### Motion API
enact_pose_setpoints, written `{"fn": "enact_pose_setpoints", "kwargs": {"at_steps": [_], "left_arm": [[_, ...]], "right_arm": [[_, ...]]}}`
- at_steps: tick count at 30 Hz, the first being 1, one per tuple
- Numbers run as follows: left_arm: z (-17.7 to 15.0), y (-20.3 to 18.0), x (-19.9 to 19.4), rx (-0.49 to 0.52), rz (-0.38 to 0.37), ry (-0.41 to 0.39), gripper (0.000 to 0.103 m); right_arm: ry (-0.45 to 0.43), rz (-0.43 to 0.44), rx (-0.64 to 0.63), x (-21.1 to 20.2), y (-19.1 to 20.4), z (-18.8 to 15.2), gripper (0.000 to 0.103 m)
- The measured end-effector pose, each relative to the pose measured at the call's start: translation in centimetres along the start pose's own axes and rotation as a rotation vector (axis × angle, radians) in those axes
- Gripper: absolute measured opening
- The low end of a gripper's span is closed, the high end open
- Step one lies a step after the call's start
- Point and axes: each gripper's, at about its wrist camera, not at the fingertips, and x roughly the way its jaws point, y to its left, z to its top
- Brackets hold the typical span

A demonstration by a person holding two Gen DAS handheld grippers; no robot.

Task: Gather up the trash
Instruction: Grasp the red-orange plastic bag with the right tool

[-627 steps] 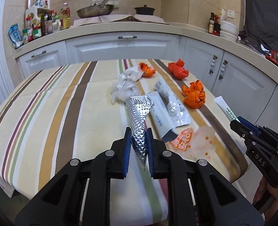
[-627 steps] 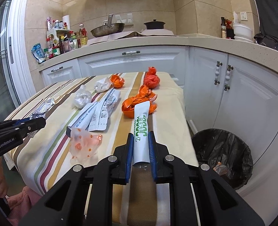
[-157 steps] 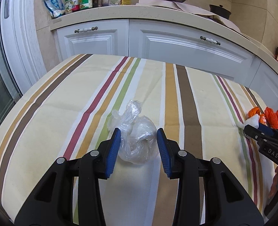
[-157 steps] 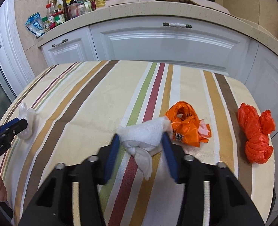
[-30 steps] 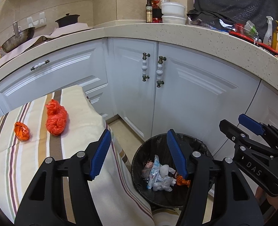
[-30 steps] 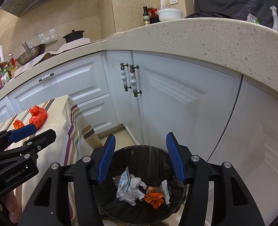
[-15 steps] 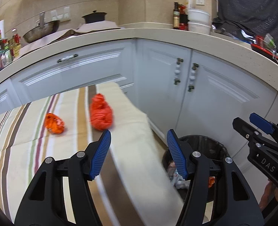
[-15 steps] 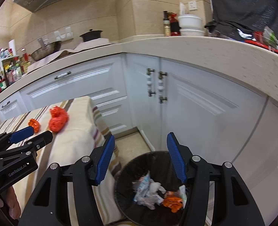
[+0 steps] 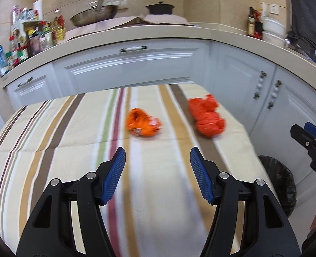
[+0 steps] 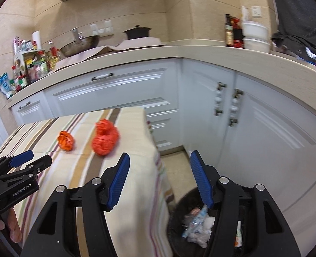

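Swinging back from the bin [image 10: 202, 224] to the table [image 9: 51, 150], we had both grippers empty. A second earlier both views looked down into the bin; now the left gripper [image 9: 158, 165], jaws well apart with nothing between them, faced the striped cloth, and the right gripper [image 10: 160, 171], equally open and empty, hung over the table's right edge with the bin below it. Two pieces remained near the far right corner: a crumpled orange bag [image 9: 141, 123] and, nearer the right edge, a knotted red bag [image 9: 207, 117]. The earlier wrappers lay in the bin, so we judged the task nearly done.
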Motion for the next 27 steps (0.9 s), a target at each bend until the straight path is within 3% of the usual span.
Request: {"fn": "enact_pose_setpoints", "kwargs": {"at_steps": [12,14,21,27], "left_arm": [[-0.5,8.7,1.4,-0.125,0.113,0.037,0.064],[-0.6,9.9,1.5,-0.144,0.131,0.037,0.068],[-0.8,14.1,2.3,-0.21,0.191,0.059,0.068],[-0.7,15.4,3.0,-0.245,0.183,0.075,0.068]], "right_arm": [[0.062,0.116,-0.077,5.9,6.8,2.0,0.062],[0.073,0.123,-0.092,6.8,7.6,2.2,0.063],[0.128,0.111,-0.121,10.3,9.5,3.3,0.067],[0.2,0.098,-0.093,12.5,9.2,3.4,0.068]]}}
